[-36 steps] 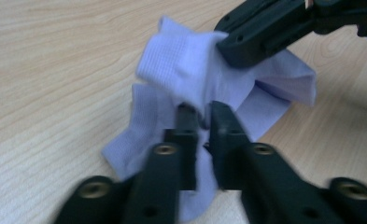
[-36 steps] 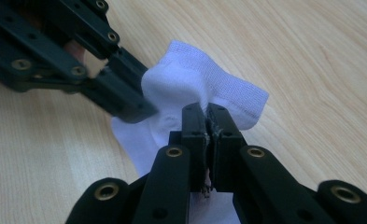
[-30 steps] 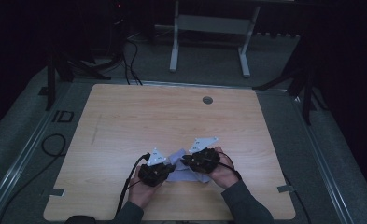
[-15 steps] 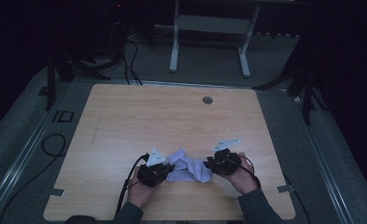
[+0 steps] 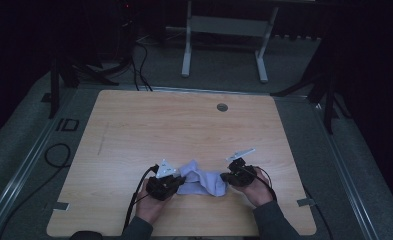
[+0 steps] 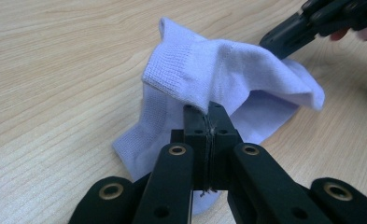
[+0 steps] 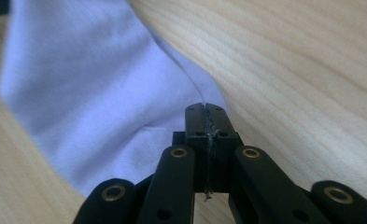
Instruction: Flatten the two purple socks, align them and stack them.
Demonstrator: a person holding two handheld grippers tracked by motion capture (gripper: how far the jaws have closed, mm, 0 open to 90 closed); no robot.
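A pale lilac sock (image 5: 202, 182) lies crumpled near the front edge of the wooden table (image 5: 184, 125), stretched between the two grippers. My left gripper (image 5: 173, 183) is shut on the sock's ribbed cuff end; in the left gripper view the sock (image 6: 228, 79) rises from the closed left gripper (image 6: 209, 112) and the other gripper's black jaws enter at the top right. My right gripper (image 5: 229, 178) is shut on the sock's opposite end; in the right gripper view the sock (image 7: 92, 93) fans out to the left of the closed right gripper (image 7: 205, 112).
A small round grommet (image 5: 222, 107) sits near the table's far edge. A metal stand (image 5: 224, 35) is on the floor beyond the table. Cables (image 5: 54, 155) lie on the floor at the left.
My right gripper has moved out to the right, drawing the sock out wider between the two grippers. The left gripper has stayed almost in place.
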